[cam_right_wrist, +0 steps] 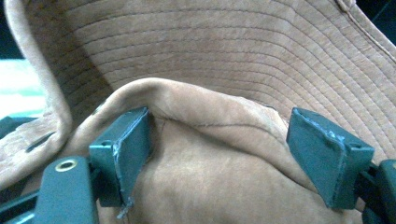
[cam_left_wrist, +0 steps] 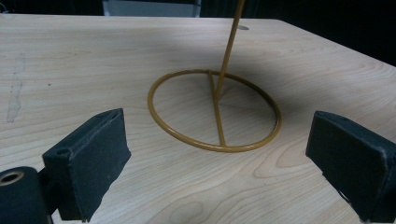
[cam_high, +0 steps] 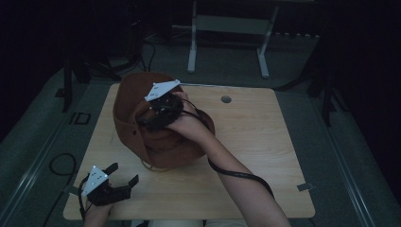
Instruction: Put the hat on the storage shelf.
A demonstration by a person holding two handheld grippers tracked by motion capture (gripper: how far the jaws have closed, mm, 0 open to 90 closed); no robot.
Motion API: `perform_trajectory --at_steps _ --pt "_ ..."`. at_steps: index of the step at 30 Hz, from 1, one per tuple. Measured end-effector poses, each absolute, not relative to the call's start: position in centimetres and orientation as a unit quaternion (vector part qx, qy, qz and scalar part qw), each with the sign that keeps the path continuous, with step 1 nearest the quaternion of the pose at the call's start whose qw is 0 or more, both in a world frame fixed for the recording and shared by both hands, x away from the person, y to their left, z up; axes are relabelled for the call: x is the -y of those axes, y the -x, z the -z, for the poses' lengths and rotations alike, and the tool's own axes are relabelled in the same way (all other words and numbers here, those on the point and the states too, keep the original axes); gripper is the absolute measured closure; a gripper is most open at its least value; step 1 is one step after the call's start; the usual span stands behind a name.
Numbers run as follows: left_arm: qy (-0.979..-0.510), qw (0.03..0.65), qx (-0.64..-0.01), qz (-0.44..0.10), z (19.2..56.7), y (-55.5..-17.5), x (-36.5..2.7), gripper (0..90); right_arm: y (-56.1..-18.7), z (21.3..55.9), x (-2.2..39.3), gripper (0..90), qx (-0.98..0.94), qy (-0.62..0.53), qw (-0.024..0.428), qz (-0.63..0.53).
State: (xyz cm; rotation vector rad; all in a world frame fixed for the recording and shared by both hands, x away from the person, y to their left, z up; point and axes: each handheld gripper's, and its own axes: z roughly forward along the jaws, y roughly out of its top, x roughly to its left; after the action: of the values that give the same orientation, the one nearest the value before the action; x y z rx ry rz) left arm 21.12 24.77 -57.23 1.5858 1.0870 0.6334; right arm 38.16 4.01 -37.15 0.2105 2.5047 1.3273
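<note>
1. Two grippers work at a pale wooden table (cam_high: 265, 142). The right gripper (cam_right_wrist: 217, 149) has its jaws spread wide, one on either side of a raised fold of a brown hat (cam_right_wrist: 224, 60); the left jaw touches the fold, the right jaw sits just beside it.
2. From the high view, the right gripper (cam_high: 158, 113) rests on top of the hat (cam_high: 132, 101), which stands raised above the left-centre of the table, its brim drooping toward the person.
3. The left gripper (cam_left_wrist: 217, 154) is open too, jaws well apart and holding nothing, low over the table's near left corner.
4. Ahead of its jaws lies a yellow wire ring base (cam_left_wrist: 163, 123) flat on the wood, with a thin yellow rod (cam_left_wrist: 231, 42) rising from its crossbar.
5. A small round hole (cam_high: 226, 99) sits near the table's far edge.
</note>
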Motion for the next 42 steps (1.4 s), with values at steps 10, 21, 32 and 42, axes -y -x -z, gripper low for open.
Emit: perform_trajectory --at_steps 10,21,32,42 --pt "-0.667 0.528 -0.455 -0.263 57.4 -21.2 -24.6 5.9 -38.0 37.4 -3.9 20.1 -0.866 -0.068 0.145 -0.474" --pt "-0.665 0.526 -0.458 -0.265 57.5 -21.2 -24.8 5.9 -37.7 36.1 -1.3 16.3 -0.859 -0.061 0.131 -0.491" --pt "-0.669 0.521 -0.454 -0.276 57.7 -21.2 -24.5 5.8 -37.7 36.9 3.6 16.0 -0.849 -0.084 0.112 -0.510" --pt "-0.667 0.523 -0.455 -0.275 57.8 -21.2 -24.4 5.7 -37.5 38.4 9.4 16.0 -0.840 -0.111 0.121 -0.517"
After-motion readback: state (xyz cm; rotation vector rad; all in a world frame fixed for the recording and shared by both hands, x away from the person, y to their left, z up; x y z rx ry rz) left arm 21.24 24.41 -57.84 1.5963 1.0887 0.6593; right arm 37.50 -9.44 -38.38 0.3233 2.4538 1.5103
